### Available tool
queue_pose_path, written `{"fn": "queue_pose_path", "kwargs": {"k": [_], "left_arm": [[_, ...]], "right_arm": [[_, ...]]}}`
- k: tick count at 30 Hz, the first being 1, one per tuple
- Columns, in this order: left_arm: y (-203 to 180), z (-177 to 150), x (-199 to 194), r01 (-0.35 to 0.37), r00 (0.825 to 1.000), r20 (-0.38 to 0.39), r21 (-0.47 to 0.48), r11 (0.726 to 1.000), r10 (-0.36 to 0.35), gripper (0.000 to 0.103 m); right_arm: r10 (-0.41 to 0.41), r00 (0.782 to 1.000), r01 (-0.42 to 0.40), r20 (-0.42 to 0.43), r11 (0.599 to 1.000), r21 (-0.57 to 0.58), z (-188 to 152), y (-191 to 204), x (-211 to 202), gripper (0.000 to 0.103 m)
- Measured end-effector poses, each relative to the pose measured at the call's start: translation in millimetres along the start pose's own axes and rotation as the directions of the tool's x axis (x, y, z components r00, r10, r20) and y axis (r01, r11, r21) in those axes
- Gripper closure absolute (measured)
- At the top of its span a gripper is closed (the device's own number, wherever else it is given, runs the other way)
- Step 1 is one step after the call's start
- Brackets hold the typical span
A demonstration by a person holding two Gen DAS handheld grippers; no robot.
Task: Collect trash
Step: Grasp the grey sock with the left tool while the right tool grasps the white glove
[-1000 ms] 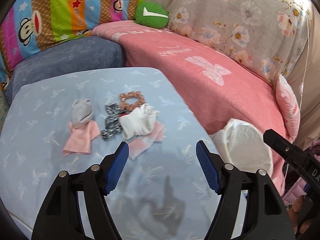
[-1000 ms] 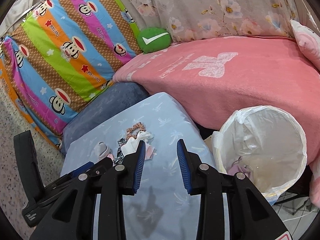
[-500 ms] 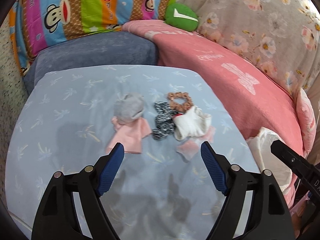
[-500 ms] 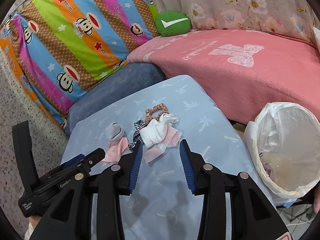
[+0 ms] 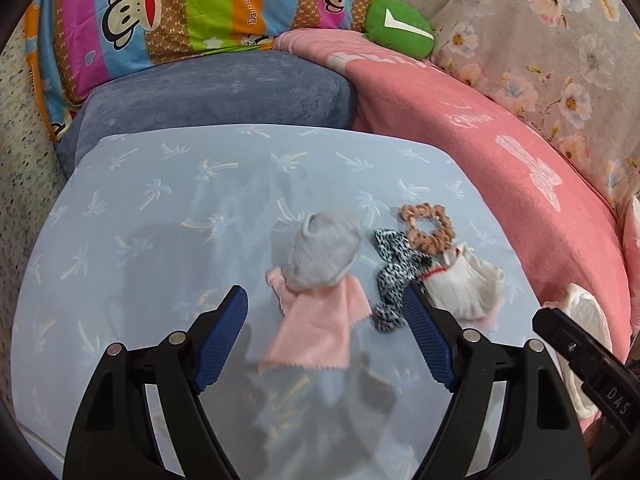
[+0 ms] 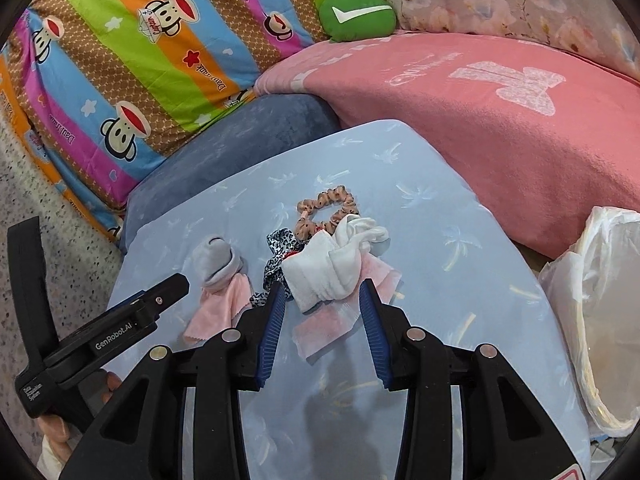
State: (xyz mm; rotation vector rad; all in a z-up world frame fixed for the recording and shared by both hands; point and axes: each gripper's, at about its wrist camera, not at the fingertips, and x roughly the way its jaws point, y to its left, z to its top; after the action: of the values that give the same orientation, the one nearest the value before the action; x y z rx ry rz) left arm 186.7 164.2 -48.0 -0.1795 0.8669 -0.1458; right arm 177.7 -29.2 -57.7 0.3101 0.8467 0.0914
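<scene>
On the light blue table cover [image 5: 160, 240] lies a small heap of cloth items. A grey sock [image 5: 324, 254] rests on a pink cloth [image 5: 320, 328]; my left gripper [image 5: 326, 338] stands open just short of them, its blue pads wide on either side of the pink cloth. To their right lie a black-and-white patterned band [image 5: 394, 276], a tan scrunchie [image 5: 426, 226] and a white sock [image 6: 334, 264] on a second pink cloth [image 6: 326, 326]. My right gripper [image 6: 322, 332] hovers open near the white sock, nothing pressed between its pads.
A bin lined with a white plastic bag [image 6: 600, 320] stands at the table's right edge. A pink blanket [image 6: 500, 112], a blue cushion [image 5: 208, 96], a striped monkey-print pillow [image 6: 140, 60] and a green cushion [image 6: 358, 16] ring the far side. A hand holds the left gripper.
Both grippers have come down and forward toward the cloth heap, which looks larger now. The left view has swung left so the grey sock and pink cloth sit between its pads.
</scene>
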Motion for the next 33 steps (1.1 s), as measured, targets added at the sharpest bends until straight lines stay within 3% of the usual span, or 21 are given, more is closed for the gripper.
{"fn": "queue_pose_path", "kwargs": {"k": [8,11,14,16,18,19,25,33], "left_arm": [[2.6,19.2,33.1,0.008,1.0,-0.023,-0.009,1.0,-0.008,0.027],[1.6,22.8,40.6,0.014,1.0,-0.026,-0.006,1.0,-0.014,0.032],[1.1,24.8,46.3,0.025,0.999,-0.038,-0.003,1.0,-0.025,0.045],[1.1,24.8,49.0,0.035,0.998,-0.047,-0.008,0.999,-0.036,0.06],[0.1,24.8,49.6,0.046,0.998,-0.05,-0.01,0.999,-0.047,0.066],[0.1,25.0,48.8,0.048,0.998,-0.046,-0.015,0.999,-0.049,0.071],[0.1,26.2,32.7,0.06,0.998,-0.031,-0.03,0.998,-0.061,0.079],[-13.5,29.8,-15.5,0.097,0.994,0.046,-0.017,0.995,-0.096,0.08]], "right_arm": [[-0.013,0.999,0.014,-0.036,0.999,0.031,11.8,-4.6,40.7,0.064],[-0.015,0.999,0.017,-0.048,0.999,0.031,12.2,-4.2,50.8,0.064],[-0.013,0.998,0.015,-0.06,0.999,0.031,11.7,-4.1,57.5,0.066],[-0.01,0.998,0.012,-0.065,0.999,0.03,10.4,-3.5,60.7,0.072],[-0.006,0.997,0.009,-0.074,1.0,0.029,9.4,-2.7,62.8,0.088],[-0.003,0.997,0.005,-0.076,1.0,0.028,8.6,-2.8,62.3,0.09],[0.022,0.999,-0.021,-0.03,1.0,0.011,10.9,3.2,37.9,0.096],[0.051,0.996,-0.053,0.076,0.998,0.019,20.2,10.0,-22.1,0.096]]}}
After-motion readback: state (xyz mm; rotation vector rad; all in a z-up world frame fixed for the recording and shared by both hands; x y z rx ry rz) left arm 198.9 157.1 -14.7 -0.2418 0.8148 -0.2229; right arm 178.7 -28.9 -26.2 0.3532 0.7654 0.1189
